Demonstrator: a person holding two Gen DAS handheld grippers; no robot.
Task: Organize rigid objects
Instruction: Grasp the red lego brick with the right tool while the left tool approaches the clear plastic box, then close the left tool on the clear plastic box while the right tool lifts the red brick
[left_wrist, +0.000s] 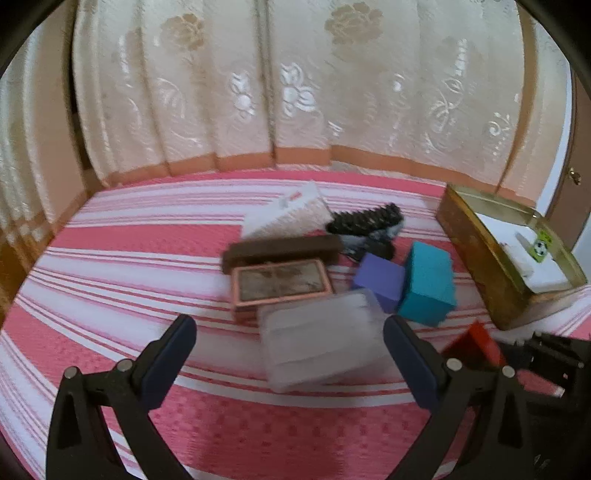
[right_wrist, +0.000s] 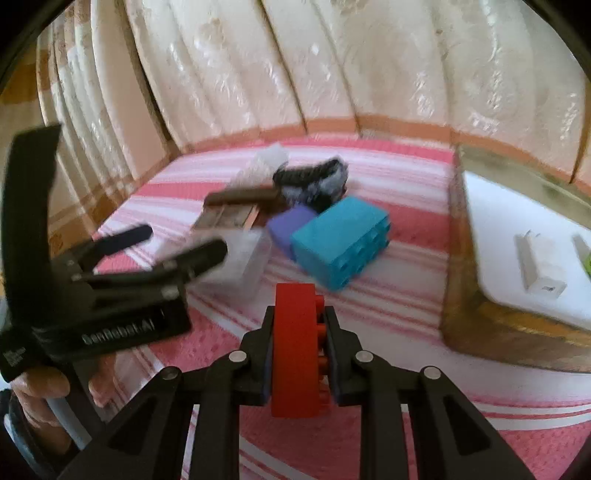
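Note:
My right gripper (right_wrist: 300, 317) is shut on a red brick (right_wrist: 295, 347), held above the striped cloth left of the gold tin (right_wrist: 491, 332). The red brick also shows at the right in the left wrist view (left_wrist: 476, 345). My left gripper (left_wrist: 290, 350) is open and empty, hovering over a clear plastic box (left_wrist: 321, 339); it also shows in the right wrist view (right_wrist: 177, 240). A teal brick (left_wrist: 428, 284) and a purple brick (left_wrist: 380, 280) lie together mid-cloth. The tin (left_wrist: 476, 251) holds a white tray with a charger (right_wrist: 539, 266).
A pink framed box (left_wrist: 280, 288), a dark brown bar (left_wrist: 280, 251), a white carton (left_wrist: 291, 214) and a black comb (left_wrist: 365, 218) lie behind the clear box. Cream curtains (left_wrist: 295, 85) hang along the far edge of the pink striped cloth (left_wrist: 110, 266).

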